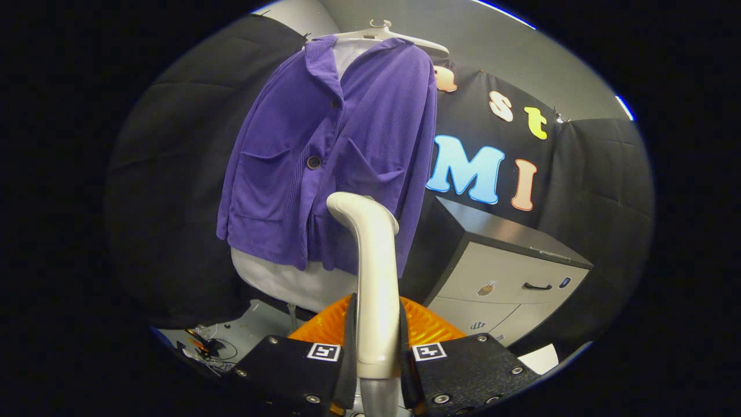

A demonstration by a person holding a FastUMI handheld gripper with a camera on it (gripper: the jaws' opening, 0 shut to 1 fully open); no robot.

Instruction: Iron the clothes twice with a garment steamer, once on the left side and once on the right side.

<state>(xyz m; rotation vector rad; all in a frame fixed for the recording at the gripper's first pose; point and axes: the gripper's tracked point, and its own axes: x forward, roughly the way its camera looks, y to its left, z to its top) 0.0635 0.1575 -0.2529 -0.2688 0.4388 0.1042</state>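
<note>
A purple button-up jacket hangs over a white undershirt on a white hanger, straight ahead of me. My gripper is shut on the cream handle of the garment steamer, both fingers pressing its sides. The steamer rises upright between the fingers, and its curved head sits just in front of the jacket's lower hem, right of the button line. I cannot tell whether the head touches the cloth. An orange part of the steamer shows behind the handle.
A grey drawer cabinet with a dark top stands to the right of the jacket. Cables and small items lie on the floor at the lower left. Black cloth walls close in behind and on both sides.
</note>
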